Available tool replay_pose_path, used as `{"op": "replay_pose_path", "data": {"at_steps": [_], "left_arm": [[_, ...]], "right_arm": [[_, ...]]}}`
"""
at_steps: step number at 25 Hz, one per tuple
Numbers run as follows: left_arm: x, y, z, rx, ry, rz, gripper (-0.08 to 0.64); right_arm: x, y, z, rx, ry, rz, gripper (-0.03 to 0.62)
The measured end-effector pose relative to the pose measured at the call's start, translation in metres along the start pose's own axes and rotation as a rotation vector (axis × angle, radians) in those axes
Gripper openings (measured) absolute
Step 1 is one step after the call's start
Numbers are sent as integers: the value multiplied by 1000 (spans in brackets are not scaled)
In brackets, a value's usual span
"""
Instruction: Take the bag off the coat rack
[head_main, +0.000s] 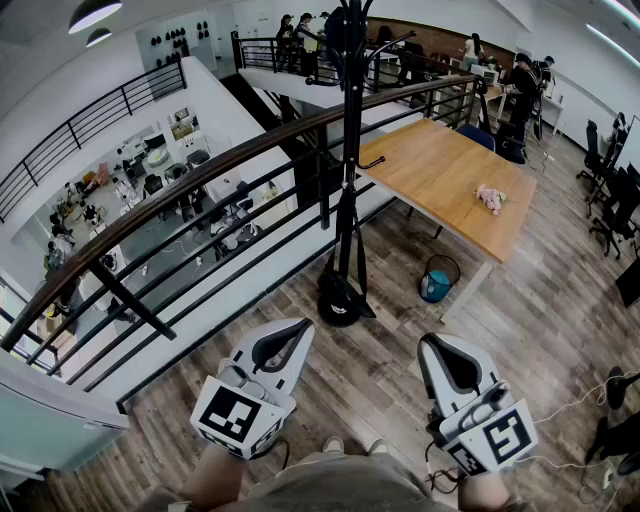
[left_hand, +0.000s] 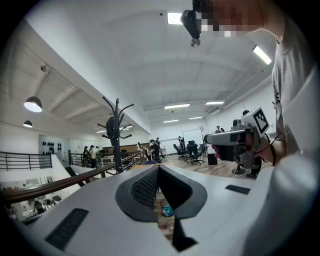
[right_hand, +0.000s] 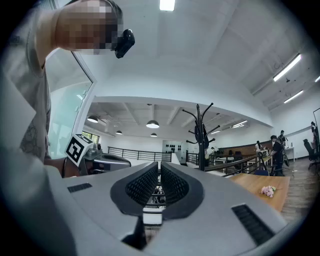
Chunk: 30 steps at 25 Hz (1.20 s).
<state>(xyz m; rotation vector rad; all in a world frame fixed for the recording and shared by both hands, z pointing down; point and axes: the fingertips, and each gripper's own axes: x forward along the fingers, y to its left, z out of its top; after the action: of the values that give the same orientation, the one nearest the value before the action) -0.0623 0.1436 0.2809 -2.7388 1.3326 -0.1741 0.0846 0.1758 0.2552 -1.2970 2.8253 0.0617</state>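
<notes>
Nearest the person, the left gripper (head_main: 296, 330) and the right gripper (head_main: 432, 345) are being held low and side by side, well short of anything to grasp. On each one the jaws are being pressed fully together, and nothing is being gripped between them.

Beyond them, across a stretch of wooden floor (head_main: 380, 400), the coat rack (head_main: 350, 180) is standing upright just beside the railing (head_main: 200, 165). A bin (head_main: 437, 280) is sitting near its base, under the edge of the desk (head_main: 440, 170), where a small pink toy (head_main: 490, 197) is lying.

High on the rack, a dark shape taken to be the bag (head_main: 336, 30) is hanging close against the pole. Its strap and hook are too small to make out.

The step in hand is judged to be the approach, with the task barely begun. It would probably be done best if the rack is being faced squarely, one gripper is being raised to hook height, and its jaws are being opened before contact. The strap is likely best lifted up and over the hook, not dragged sideways, since a tall, narrow rack may tip.
</notes>
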Motion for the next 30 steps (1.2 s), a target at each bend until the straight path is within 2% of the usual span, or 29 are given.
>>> {"op": "replay_pose_path", "data": {"at_steps": [8, 11, 12, 13, 14, 16, 19, 24, 30], "left_arm": [[1, 8, -8, -14, 4, 14, 17], [-1, 23, -5, -40, -33, 104, 19], [-3, 29, -4, -47, -45, 140, 75], [-3, 33, -5, -52, -51, 160, 168], [-3, 35, -6, -55, -50, 167, 224], [2, 35, -12, -55, -34, 162, 227], [13, 34, -21, -53, -6, 146, 227], [34, 48, -43, -82, 35, 156, 227], [81, 73, -59, -66, 94, 176, 227]], "right_arm": [[7, 0, -17, 23, 35, 11, 41], [10, -5, -17, 47, 1, -22, 43], [10, -9, -16, 59, -14, -46, 78], [10, -14, -16, 67, -25, -70, 175], [9, -19, -16, 69, -33, -95, 242], [9, -28, -18, 67, -36, -134, 250], [11, -39, -29, 67, 1, -147, 250], [29, -59, -57, 71, 81, -144, 250], [73, -100, -86, 61, 154, -111, 250]]}}
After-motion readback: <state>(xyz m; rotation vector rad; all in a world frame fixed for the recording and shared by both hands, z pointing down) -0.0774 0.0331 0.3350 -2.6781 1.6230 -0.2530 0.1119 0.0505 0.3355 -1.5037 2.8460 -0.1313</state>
